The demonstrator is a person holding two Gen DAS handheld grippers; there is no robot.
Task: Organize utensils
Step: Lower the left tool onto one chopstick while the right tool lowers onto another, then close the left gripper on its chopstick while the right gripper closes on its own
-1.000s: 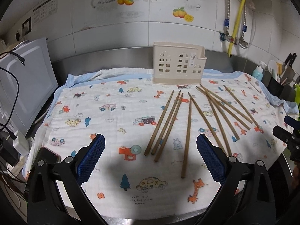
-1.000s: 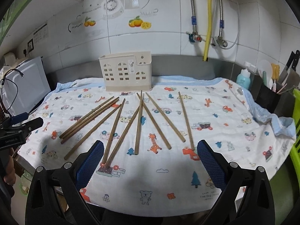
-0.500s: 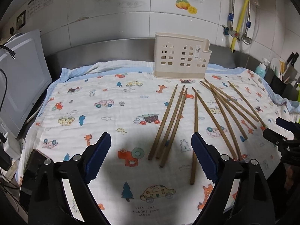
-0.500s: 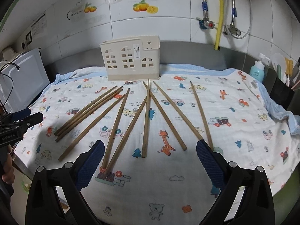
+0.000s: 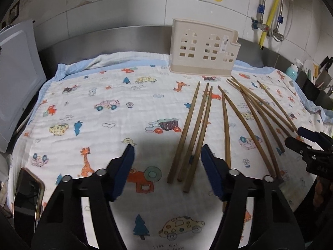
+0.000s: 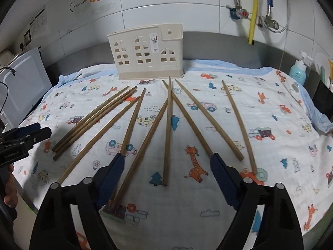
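Observation:
Several brown wooden chopsticks (image 5: 193,129) lie fanned on a printed cloth (image 5: 93,114), also in the right wrist view (image 6: 167,129). A cream plastic utensil holder (image 5: 203,49) stands upright at the back, also seen from the right (image 6: 148,52). My left gripper (image 5: 167,152) is open and empty, low over the cloth, with three chopsticks' near ends between its blue pads (image 5: 210,170). My right gripper (image 6: 166,166) is open and empty, straddling the near ends of the middle chopsticks. Each gripper shows at the edge of the other's view.
A white appliance (image 5: 16,79) stands left of the cloth. A dark phone (image 5: 27,193) lies at the cloth's front left corner. A blue bottle (image 6: 298,71) and a dark holder with knives (image 5: 316,83) stand at the right. Pipes (image 6: 252,10) run down the tiled wall.
Both grippers have moved forward and down toward the chopsticks. Both grippers' jaws have narrowed, the left's more, but stay open. The chopsticks and holder have not moved.

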